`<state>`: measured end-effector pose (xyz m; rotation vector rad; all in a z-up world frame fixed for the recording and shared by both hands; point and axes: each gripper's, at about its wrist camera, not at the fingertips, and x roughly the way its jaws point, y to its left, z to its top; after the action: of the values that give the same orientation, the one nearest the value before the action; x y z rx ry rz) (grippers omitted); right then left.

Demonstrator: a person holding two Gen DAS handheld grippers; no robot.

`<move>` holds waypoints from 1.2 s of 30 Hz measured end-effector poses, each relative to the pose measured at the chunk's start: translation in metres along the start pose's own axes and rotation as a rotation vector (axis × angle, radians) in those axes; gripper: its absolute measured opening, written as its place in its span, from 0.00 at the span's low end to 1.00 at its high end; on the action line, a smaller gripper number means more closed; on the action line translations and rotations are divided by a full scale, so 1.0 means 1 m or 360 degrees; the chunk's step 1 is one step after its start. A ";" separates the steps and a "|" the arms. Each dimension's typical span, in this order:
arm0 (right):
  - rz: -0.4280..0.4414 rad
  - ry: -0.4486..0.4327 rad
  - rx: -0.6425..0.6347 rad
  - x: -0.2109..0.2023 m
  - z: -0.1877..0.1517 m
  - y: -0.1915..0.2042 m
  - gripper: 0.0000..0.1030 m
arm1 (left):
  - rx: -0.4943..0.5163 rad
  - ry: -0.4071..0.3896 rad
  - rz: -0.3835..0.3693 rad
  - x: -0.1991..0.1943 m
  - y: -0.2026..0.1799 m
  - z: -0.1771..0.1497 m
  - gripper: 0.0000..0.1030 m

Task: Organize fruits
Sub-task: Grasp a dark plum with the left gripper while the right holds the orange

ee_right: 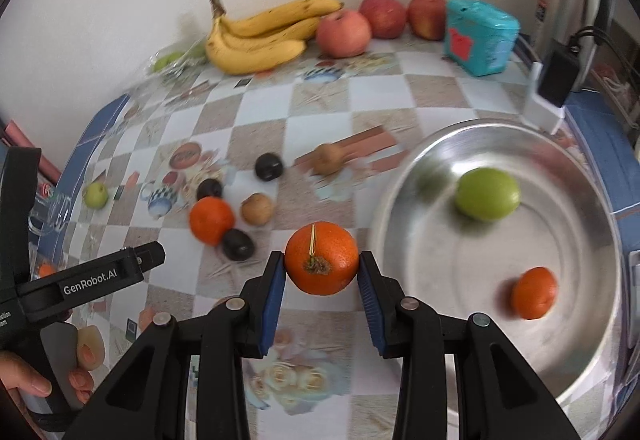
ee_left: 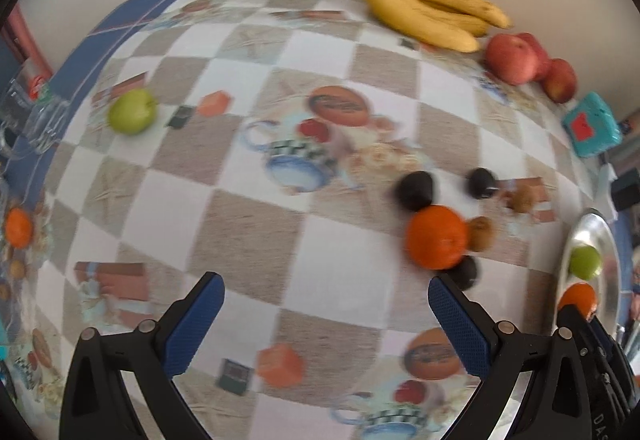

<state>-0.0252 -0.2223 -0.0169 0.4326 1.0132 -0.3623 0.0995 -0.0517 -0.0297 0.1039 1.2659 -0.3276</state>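
Your right gripper [ee_right: 322, 272] is closed on an orange [ee_right: 322, 264], pads on opposite sides, just short of the metal bowl's [ee_right: 592, 320] rim by the tabletop's right edge. It looks firm and round, so keep gripping across its widest part or it may roll out. Your left gripper [ee_left: 326, 314] hangs wide open, empty. Farther off, another orange [ee_right: 211, 220] sits mid-tabletop; bananas [ee_right: 260, 36] line the far edge.

The left claw [ee_left: 326, 314] stands wide open and empty at the frame's bottom, above the checkered surface [ee_left: 248, 224]. An orange [ee_left: 437, 237] lies right of centre, bananas [ee_left: 424, 6] at upper right.
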 end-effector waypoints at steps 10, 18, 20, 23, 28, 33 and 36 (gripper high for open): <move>-0.0040 -0.0039 0.0050 -0.015 -0.002 -0.029 0.37 | 0.0134 -0.0061 -0.0198 0.004 -0.054 -0.005 0.71; -0.0041 -0.0053 0.0093 -0.021 -0.004 -0.045 0.37 | 0.0145 -0.0085 -0.0168 0.016 -0.067 -0.009 0.52; -0.0039 -0.0051 0.0102 -0.021 -0.004 -0.047 0.37 | 0.0138 -0.0082 -0.0162 0.017 -0.066 -0.010 0.51; -0.0031 -0.0049 0.0113 -0.022 -0.004 -0.048 0.37 | 0.0108 -0.0034 -0.0166 0.022 -0.063 -0.009 0.50; -0.0019 -0.0054 0.0107 -0.023 -0.003 -0.046 0.37 | 0.0105 -0.0008 -0.0191 0.024 -0.066 -0.010 0.47; -0.0014 -0.0052 0.0120 -0.022 -0.004 -0.047 0.37 | 0.0105 0.0006 -0.0217 0.027 -0.070 -0.011 0.34; -0.0009 -0.0052 0.0129 -0.022 -0.004 -0.048 0.37 | 0.0092 0.0010 -0.0236 0.026 -0.070 -0.011 0.29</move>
<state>-0.0618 -0.2599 -0.0079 0.4958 0.9705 -0.4151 0.0757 -0.1202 -0.0507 0.0604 1.2735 -0.4919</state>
